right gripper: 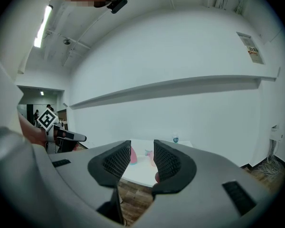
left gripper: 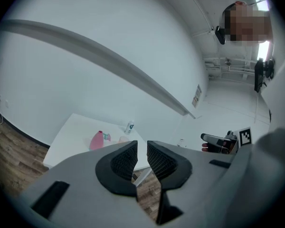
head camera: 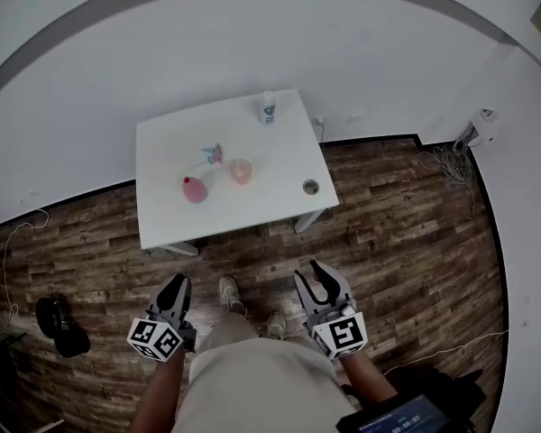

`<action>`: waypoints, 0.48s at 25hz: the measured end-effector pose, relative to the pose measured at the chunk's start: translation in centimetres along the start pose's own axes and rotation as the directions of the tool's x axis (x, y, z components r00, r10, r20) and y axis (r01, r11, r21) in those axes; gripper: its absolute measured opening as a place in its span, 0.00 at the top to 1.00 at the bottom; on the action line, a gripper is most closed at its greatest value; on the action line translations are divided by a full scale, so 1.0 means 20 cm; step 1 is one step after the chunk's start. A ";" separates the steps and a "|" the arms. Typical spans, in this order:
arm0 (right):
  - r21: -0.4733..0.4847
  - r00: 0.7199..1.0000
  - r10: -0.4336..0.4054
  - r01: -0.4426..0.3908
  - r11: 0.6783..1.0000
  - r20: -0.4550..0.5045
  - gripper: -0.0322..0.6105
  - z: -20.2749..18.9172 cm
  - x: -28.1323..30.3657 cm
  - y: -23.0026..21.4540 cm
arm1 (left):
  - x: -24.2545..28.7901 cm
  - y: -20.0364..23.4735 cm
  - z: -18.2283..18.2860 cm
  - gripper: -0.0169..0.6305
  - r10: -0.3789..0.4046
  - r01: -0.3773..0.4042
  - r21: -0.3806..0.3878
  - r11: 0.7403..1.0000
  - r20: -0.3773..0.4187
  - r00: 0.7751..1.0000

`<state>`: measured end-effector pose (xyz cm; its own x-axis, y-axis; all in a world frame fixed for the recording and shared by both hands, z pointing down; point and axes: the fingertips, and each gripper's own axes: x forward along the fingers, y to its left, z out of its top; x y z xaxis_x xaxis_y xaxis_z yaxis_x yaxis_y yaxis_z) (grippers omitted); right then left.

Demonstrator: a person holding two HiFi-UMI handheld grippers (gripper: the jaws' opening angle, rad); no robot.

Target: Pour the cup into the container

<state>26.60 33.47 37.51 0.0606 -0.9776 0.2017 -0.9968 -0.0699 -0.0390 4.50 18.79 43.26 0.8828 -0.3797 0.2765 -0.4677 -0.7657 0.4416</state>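
Smooth white rectangular bench, wood-plank floor open along its near edge; left gripper slightly apart, right gripper wider, both empty.

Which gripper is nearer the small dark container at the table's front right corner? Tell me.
Right. The right gripper sits almost straight in line with the small dark container, short of it; the left gripper is farther off, to its left.
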 end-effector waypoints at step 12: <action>-0.022 1.000 -0.005 0.005 1.000 -0.017 0.74 0.11 0.57 -0.02 | 0.30 0.36 0.24 0.88 -0.049 0.050 0.039 0.998 -0.034 0.998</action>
<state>27.74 21.99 37.67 0.0648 -0.9736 0.2187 -0.9974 -0.0702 -0.0168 6.67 8.49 43.97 0.9025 -0.3238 0.2839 -0.4208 -0.8035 0.4212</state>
